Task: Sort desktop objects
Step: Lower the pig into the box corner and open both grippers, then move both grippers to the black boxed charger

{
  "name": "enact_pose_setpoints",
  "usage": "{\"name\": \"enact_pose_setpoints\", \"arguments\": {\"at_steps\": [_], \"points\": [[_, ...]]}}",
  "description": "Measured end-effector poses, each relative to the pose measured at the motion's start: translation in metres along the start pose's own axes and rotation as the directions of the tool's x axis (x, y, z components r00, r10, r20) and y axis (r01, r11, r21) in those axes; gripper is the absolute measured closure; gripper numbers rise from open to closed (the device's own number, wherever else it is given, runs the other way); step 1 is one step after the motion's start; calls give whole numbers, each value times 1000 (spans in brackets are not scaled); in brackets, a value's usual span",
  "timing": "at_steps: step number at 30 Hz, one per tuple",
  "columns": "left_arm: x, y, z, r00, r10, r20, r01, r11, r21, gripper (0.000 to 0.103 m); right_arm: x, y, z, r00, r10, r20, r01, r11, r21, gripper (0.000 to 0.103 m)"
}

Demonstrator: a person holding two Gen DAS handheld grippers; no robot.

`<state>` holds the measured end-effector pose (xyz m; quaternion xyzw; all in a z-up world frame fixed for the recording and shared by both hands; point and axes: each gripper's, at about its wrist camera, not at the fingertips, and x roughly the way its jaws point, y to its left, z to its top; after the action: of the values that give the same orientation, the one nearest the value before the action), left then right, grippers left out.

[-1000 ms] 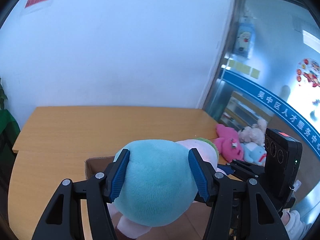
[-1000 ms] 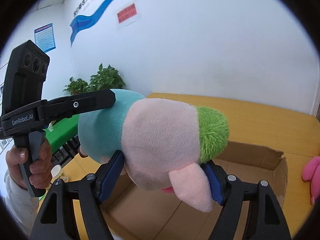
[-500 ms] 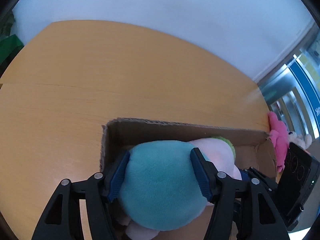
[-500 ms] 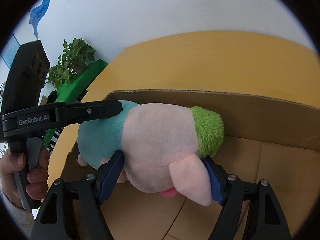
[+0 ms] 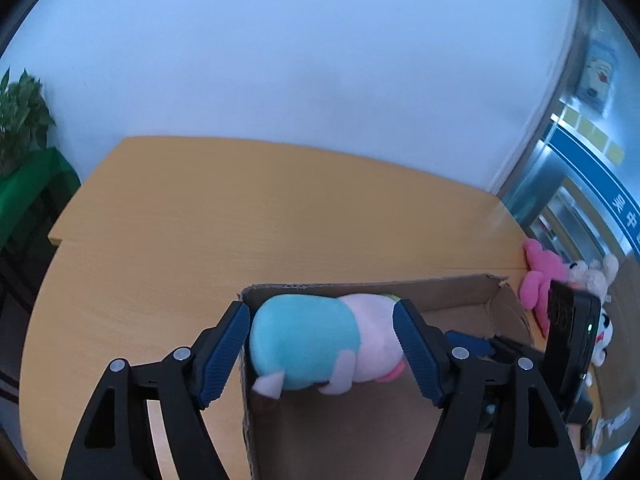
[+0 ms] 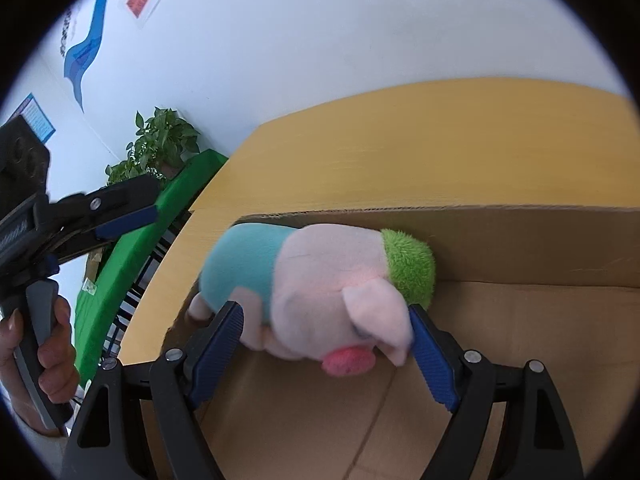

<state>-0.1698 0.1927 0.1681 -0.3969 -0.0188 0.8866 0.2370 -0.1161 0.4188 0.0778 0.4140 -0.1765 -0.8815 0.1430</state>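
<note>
A plush pig [image 5: 320, 340] with a teal body, pink head and green hair lies inside an open cardboard box [image 5: 460, 292], against its left corner. It also shows in the right wrist view [image 6: 320, 284], inside the box [image 6: 520, 240]. My left gripper [image 5: 322, 354] is open, its blue pads apart from the pig on both sides. My right gripper [image 6: 326, 354] is open too, its pads wide around the pig's head and not pressing it. The left gripper shows at the left of the right wrist view [image 6: 120, 208].
The box stands on a wooden table [image 5: 240, 220]. More plush toys, a pink one [image 5: 540, 276] and white ones [image 5: 592, 276], lie at the table's right end. A green stand with a plant [image 6: 160, 148] is left of the table.
Both grippers have opened and let go of the pig, which now rests in the box. The left gripper has pulled back and up.
</note>
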Motion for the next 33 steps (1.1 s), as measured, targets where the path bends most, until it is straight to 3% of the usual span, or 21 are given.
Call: {"name": "enact_pose_setpoints", "arguments": {"at_steps": [6,10,15,17,20,30,33], "points": [[-62,-36,-81,999,17,36,-20,994,107,6,-103,6,-44,997,-77,10,77,990,-117,17],[-72,-46,-145,1000,-1,-18,3,992,122,5,-142,6,-103,989,-145,-20,142,986,-92,15],[-62,-57,-205,994,63,-87,-49,987,152,5,-158,-20,-187,946,-308,-100,299,949,-99,15],[-59,-55,-216,990,82,-114,-64,986,152,5,-165,-28,-208,947,-303,-105,296,952,-79,15],[-49,-46,-226,981,95,-168,-74,989,126,6,-179,-31,-213,950,-305,-61,303,952,-48,15],[-58,-46,-233,975,154,-161,-124,975,183,6,-179,-29,-213,954,-296,-39,294,954,-60,15],[-79,-43,-227,981,159,-107,-141,977,158,6,-190,-27,-209,946,-324,-18,322,944,-74,15]]}}
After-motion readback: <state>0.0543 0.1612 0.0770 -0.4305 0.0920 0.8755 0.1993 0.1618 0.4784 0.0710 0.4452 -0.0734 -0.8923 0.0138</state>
